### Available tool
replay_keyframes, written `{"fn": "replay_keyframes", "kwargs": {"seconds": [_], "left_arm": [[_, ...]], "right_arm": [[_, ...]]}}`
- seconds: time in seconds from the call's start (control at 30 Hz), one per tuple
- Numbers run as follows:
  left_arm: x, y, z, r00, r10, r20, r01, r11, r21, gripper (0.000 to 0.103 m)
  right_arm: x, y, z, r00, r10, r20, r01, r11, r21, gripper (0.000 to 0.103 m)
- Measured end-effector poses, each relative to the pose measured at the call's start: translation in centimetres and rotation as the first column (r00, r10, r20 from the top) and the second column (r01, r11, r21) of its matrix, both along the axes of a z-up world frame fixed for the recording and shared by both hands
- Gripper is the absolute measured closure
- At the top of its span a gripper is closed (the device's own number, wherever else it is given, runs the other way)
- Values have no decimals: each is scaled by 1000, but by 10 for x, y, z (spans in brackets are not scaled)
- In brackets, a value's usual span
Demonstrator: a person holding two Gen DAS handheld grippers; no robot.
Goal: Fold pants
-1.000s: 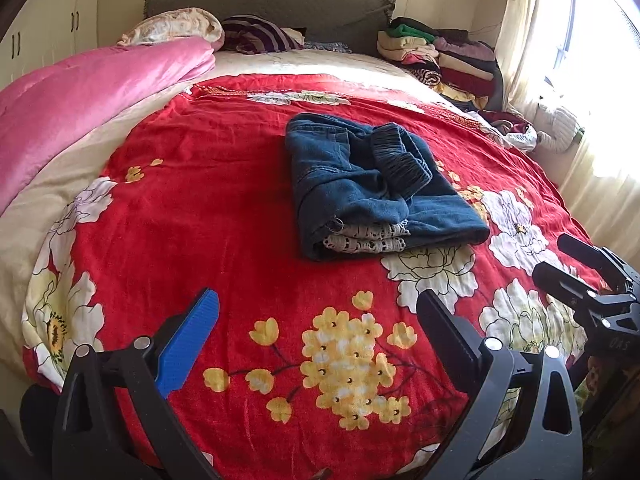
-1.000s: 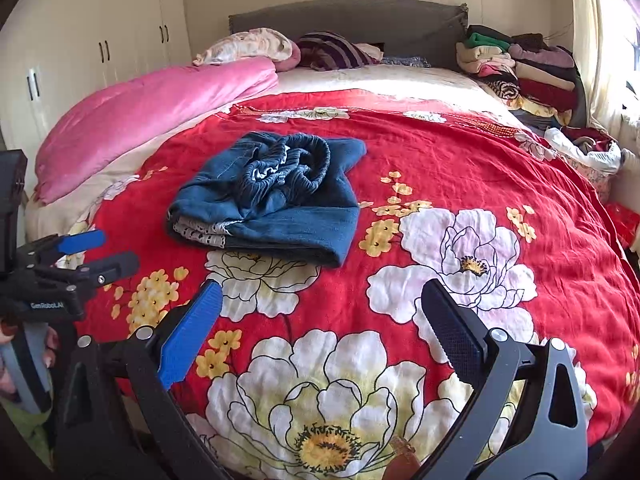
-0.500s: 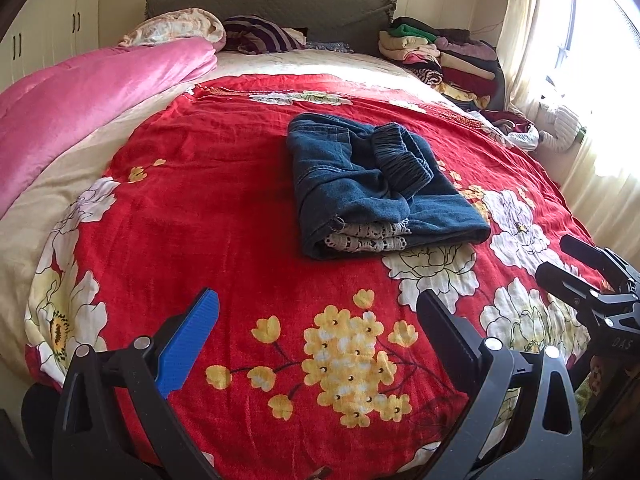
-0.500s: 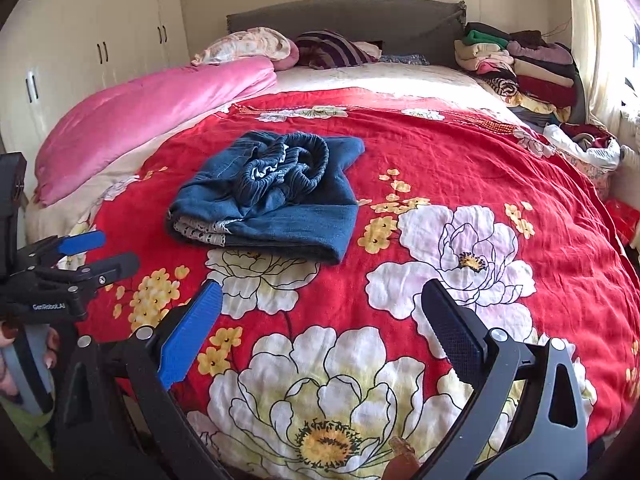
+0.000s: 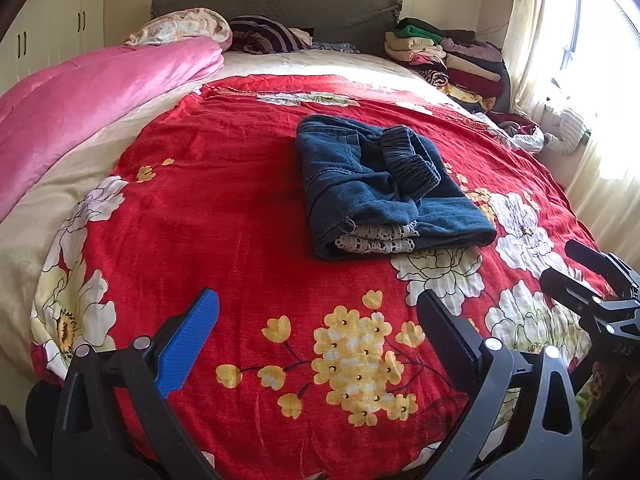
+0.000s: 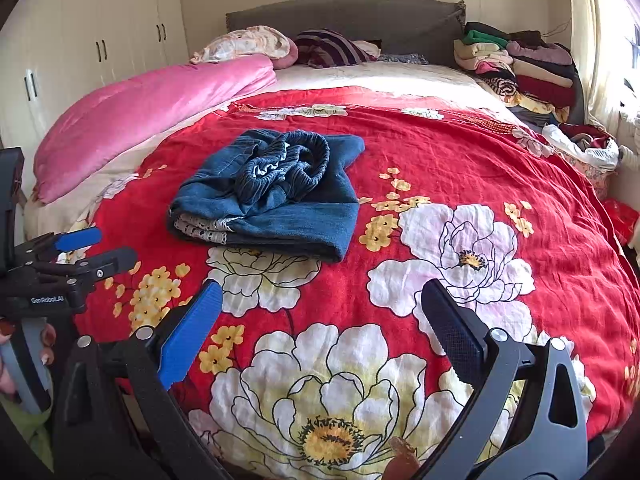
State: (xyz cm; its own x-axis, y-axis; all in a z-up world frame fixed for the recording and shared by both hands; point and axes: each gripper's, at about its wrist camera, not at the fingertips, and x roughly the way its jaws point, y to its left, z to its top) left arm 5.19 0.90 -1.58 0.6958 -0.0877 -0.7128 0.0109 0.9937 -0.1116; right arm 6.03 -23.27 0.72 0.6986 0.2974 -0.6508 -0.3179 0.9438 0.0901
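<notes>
Pants lie folded on our red floral blanket, frame center. Our left tongs and right tongs gape apart at the bottom, holding nothing.

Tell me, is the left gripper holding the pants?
No, the left gripper is open and empty above the red blanket, while the folded pants lie apart from it, farther up the bed.

- The left gripper hovers low, its fingers spread wide and holding nothing.
- The right gripper hovers just beside it, level, fingers likewise spread and empty.
</notes>
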Motion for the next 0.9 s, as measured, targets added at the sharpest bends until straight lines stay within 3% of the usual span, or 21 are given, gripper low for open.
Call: {"fn": "replay_keyframes", "kwargs": {"seconds": [0.9], "left_arm": [[-2,4,4,1000,12,3,-12,1000,-7,4]], "right_arm": [[-1,0,1,1000,1,1,-1,1000,1,9]]}}
